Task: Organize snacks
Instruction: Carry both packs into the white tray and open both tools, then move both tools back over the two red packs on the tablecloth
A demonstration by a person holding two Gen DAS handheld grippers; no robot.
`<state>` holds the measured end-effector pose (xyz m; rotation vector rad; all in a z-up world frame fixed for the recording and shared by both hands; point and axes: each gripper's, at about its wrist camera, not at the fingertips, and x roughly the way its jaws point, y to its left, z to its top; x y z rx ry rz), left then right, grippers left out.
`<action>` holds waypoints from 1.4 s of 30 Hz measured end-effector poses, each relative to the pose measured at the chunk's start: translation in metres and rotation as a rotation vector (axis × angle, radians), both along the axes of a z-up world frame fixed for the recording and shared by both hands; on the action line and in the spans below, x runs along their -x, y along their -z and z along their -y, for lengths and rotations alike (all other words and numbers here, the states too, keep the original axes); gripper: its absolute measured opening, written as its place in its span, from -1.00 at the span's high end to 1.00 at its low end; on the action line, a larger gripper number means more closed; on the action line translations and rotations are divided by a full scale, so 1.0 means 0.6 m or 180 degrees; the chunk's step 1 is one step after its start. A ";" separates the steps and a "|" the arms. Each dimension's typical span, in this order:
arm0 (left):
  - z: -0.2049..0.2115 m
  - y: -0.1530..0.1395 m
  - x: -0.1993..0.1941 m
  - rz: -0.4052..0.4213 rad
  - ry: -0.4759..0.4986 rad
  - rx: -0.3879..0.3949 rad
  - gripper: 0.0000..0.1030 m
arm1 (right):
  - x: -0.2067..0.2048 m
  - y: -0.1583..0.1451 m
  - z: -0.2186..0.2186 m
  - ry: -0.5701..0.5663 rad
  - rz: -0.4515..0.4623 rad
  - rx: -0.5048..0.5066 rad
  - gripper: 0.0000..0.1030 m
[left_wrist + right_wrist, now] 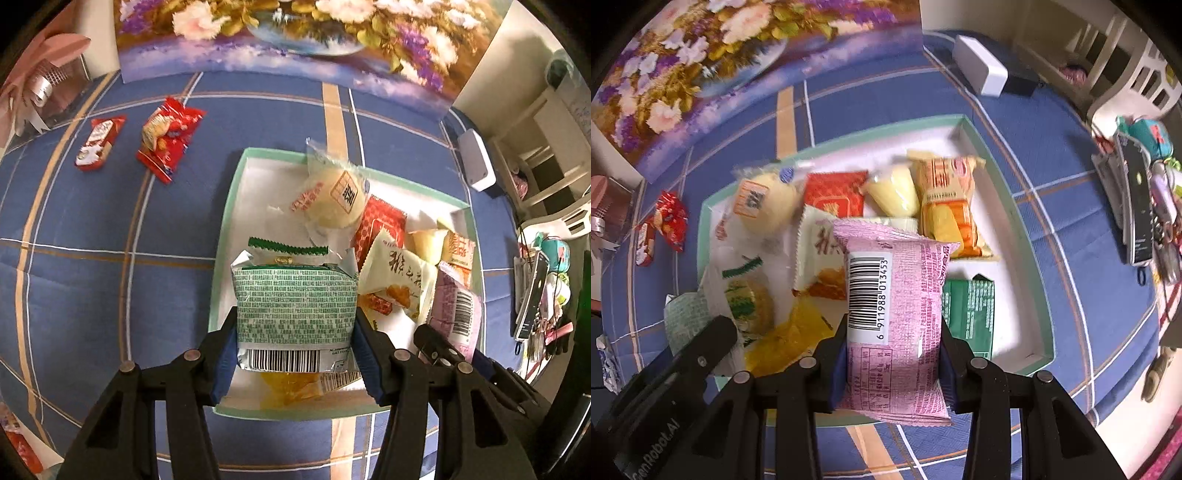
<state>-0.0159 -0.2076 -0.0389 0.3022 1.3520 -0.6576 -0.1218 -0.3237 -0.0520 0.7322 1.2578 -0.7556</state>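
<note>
My left gripper (295,332) is shut on a green-and-white snack packet (295,306) with a barcode, held over the near left corner of a shallow mint-rimmed white tray (229,206). My right gripper (892,339) is shut on a pink snack packet (897,317) with a barcode, held over the tray's near side (1045,354). The tray holds several snacks: a round yellow bun (332,203), a red packet (836,194), an orange-yellow packet (949,206), a green packet (969,314). The right gripper also shows in the left wrist view (439,347).
Two red snack packets (170,136) (98,142) lie on the blue plaid tablecloth left of the tray. A flower painting (295,37) stands at the back. A white box (980,70) sits at the back right. Cluttered items (1145,206) lie at the right edge.
</note>
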 end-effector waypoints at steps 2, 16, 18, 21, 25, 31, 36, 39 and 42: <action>0.004 0.008 -0.001 0.0004 -0.0006 -0.0009 -0.13 | 0.000 0.009 0.002 0.0012 -0.0029 -0.0047 0.17; 0.013 0.042 -0.008 -0.0312 -0.0045 0.0008 -0.18 | 0.006 0.035 0.015 0.0073 -0.0117 -0.0204 0.13; 0.012 0.037 -0.009 -0.0305 -0.0053 0.0017 -0.27 | 0.007 0.025 0.020 0.0087 -0.0111 -0.0179 0.03; 0.008 0.022 -0.013 -0.0293 -0.0062 0.0075 -0.39 | 0.008 0.007 0.021 0.0098 -0.0068 -0.0103 -0.16; 0.001 -0.001 -0.017 -0.0238 -0.0086 0.0128 -0.44 | 0.009 -0.022 0.023 0.0103 0.0004 -0.0003 -0.20; -0.015 -0.042 -0.028 -0.0041 -0.0128 0.0143 -0.44 | 0.009 -0.061 0.026 0.0139 0.0137 0.0110 -0.25; -0.031 -0.061 -0.040 0.0130 -0.0215 0.0095 -0.45 | 0.007 -0.080 0.018 0.0120 0.0187 0.0205 -0.35; -0.039 -0.070 -0.048 0.0237 -0.0256 0.0055 -0.47 | 0.007 -0.090 0.013 0.0106 0.0214 0.0231 -0.46; -0.045 -0.077 -0.052 0.0344 -0.0266 0.0036 -0.48 | 0.004 -0.094 0.010 0.0080 0.0222 0.0272 -0.52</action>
